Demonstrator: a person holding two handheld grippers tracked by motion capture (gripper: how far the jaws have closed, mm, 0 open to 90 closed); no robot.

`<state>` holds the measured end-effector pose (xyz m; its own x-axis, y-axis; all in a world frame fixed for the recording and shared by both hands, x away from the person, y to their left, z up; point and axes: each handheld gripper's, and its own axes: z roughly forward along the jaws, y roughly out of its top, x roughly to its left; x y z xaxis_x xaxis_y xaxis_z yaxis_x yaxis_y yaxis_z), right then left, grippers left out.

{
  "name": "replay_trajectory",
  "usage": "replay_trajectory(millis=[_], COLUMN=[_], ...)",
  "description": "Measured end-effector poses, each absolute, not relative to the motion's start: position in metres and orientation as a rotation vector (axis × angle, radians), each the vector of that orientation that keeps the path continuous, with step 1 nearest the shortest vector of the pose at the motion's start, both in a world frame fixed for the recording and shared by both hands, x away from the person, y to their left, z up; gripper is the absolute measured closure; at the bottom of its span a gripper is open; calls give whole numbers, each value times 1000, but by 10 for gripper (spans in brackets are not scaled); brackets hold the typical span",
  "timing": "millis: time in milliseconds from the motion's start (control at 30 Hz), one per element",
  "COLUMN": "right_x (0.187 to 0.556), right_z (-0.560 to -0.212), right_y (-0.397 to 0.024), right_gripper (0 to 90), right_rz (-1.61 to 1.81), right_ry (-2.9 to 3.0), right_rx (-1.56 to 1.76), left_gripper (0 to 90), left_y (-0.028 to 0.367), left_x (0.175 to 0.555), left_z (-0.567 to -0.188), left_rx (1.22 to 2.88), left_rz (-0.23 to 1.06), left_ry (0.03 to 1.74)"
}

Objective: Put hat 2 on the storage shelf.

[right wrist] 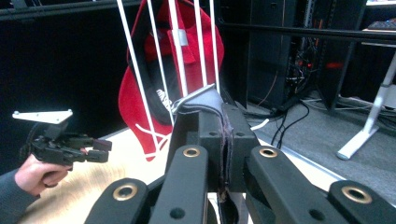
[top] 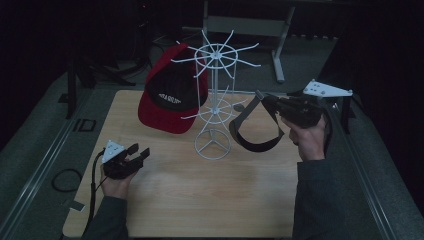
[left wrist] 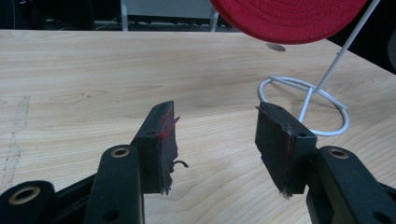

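My right gripper (top: 264,98) pinches the black visor (top: 255,131) by its strap, hanging right of the white wire rack (top: 214,102) near the tabletop's right edge. Nearest free prong lies just left of it. Left gripper (top: 140,151) idles spread at the left edge.

worktop (top: 200,200): light wood, rectangular | on it: white wire rack (top: 214,100) standing upright on its ring base near the middle | rest of the wood surface bare | floor around: grey
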<state>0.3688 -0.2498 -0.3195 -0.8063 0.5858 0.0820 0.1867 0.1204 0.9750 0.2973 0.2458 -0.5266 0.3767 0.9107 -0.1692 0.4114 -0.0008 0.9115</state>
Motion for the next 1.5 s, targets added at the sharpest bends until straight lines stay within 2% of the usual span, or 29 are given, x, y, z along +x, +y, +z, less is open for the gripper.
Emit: replay_trajectory(millis=[1500], right_x=[366], right_z=[-274], right_y=[-248], right_gripper=[882], right_rz=[1890], right_ry=[2005], right_rx=[686], left_gripper=[486], left_y=[246], left_x=[298], left_z=[-528], left_rx=[1600], left_rz=[592], left_ry=[1215])
